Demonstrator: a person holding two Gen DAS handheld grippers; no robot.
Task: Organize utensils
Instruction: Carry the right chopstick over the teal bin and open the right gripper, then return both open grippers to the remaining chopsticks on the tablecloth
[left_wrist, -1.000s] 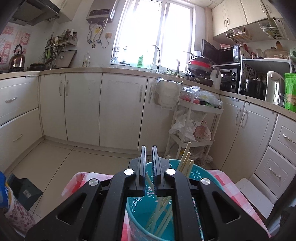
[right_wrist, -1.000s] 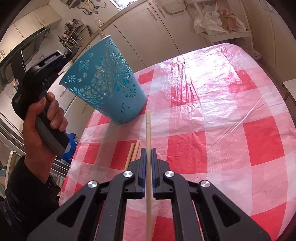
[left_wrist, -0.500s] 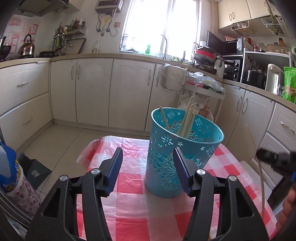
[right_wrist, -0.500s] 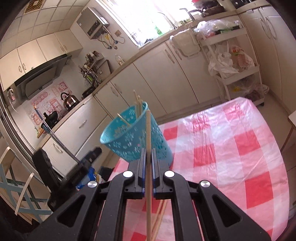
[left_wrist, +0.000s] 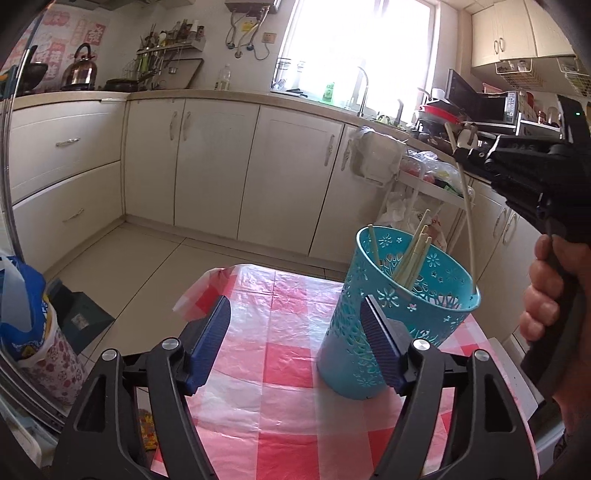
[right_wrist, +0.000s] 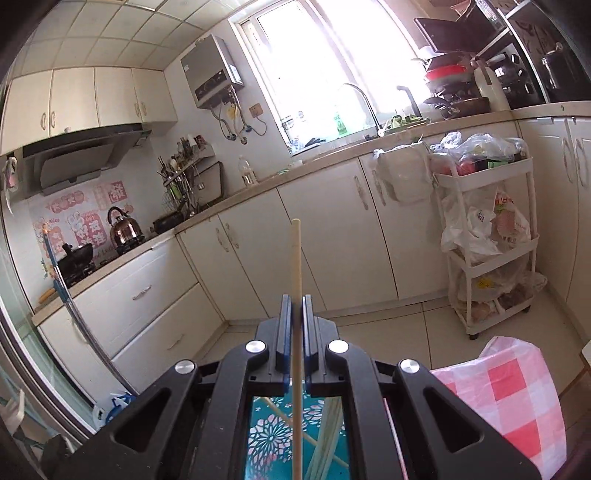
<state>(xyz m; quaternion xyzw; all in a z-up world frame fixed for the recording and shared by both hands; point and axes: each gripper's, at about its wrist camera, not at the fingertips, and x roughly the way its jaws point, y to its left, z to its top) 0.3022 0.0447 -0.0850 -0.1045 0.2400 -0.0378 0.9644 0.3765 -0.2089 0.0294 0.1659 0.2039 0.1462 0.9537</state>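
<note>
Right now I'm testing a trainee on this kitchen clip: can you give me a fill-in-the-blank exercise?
1. The right gripper is shut on a single ____.
2. The left gripper has just been opening and holds ____.
3. The teal holder stands on the red-and-white ____ cloth.

Missing: chopstick; nothing; checked

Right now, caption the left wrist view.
Open left gripper beside blue holder; right gripper lowers a chopstick in.

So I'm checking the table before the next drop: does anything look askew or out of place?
Nothing much. The cup stands upright on the tablecloth, chopsticks leaning loosely inside. One tablecloth corner is bunched up at the far edge.
</note>
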